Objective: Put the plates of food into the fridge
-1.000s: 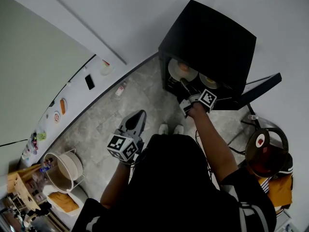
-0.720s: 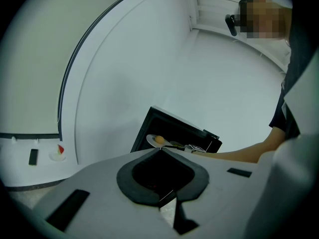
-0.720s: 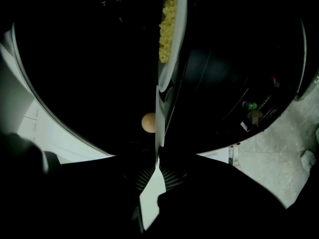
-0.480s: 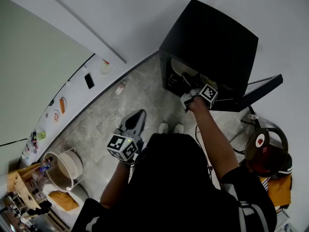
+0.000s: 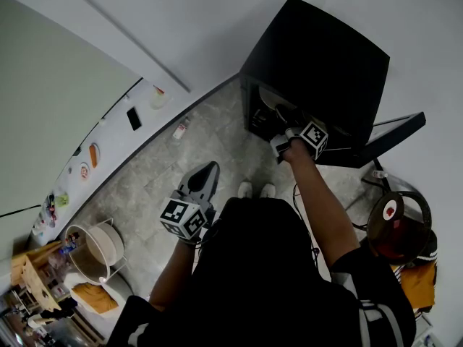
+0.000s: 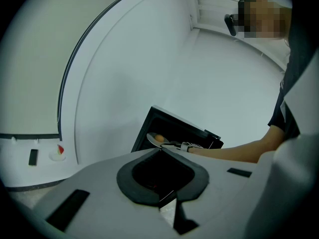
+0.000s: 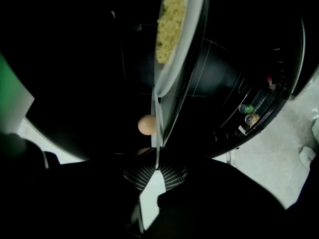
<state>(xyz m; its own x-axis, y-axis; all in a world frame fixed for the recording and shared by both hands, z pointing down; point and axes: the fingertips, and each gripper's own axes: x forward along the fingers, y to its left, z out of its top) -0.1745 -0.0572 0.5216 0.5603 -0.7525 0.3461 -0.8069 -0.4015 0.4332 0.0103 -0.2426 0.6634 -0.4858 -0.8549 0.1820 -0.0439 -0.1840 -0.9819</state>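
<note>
My right tongs (image 7: 156, 169) are clamped on the rim of the round white plate of yellow grains (image 7: 175, 59), which is inside the open black fridge (image 5: 318, 56). Next, I reckon, I lower it onto a shelf and release. A pale egg-like ball (image 7: 146, 124) sits close beside the rim (careful!), and small bottles (image 7: 247, 114) line the door. My left tongs (image 6: 160, 151) are closed and empty.
</note>
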